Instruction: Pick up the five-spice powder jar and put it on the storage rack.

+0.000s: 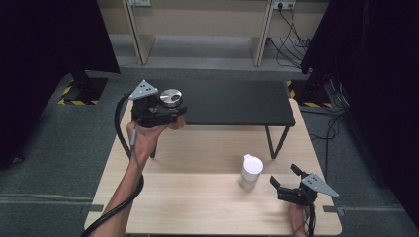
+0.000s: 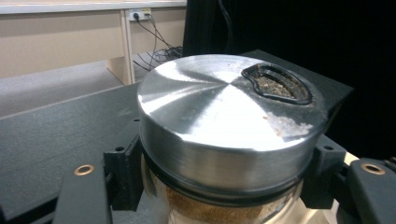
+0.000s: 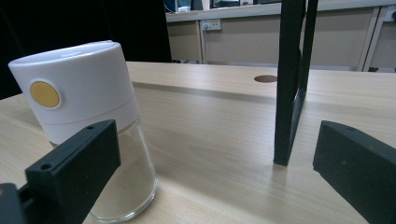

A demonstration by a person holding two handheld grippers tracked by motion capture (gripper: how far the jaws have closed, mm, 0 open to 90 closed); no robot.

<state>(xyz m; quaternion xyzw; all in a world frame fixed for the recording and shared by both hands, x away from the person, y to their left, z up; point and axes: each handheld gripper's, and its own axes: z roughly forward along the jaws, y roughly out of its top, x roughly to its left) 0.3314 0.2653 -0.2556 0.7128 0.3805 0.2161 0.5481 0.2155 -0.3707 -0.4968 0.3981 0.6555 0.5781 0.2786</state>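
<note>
My left gripper (image 1: 165,109) is raised over the left end of the black shelf (image 1: 232,101) and is shut on a glass jar with a round silver lid (image 1: 171,96). In the left gripper view the lid (image 2: 224,121) sits between the jaws, with a dark pouring slot (image 2: 276,85) on top and brown granules behind the glass (image 2: 205,210). A white-capped glass shaker (image 1: 250,172) stands on the wooden table (image 1: 197,197). My right gripper (image 1: 285,177) is open just right of the shaker. In the right gripper view the shaker (image 3: 88,112) stands beside the left jaw, with a yellow dot (image 3: 45,94) on its cap.
The black shelf stands on thin legs (image 3: 289,79) across the back of the table. A round hole (image 3: 265,78) is cut in the tabletop. Cables (image 1: 291,34) lie on the floor behind, and black curtains hang at both sides.
</note>
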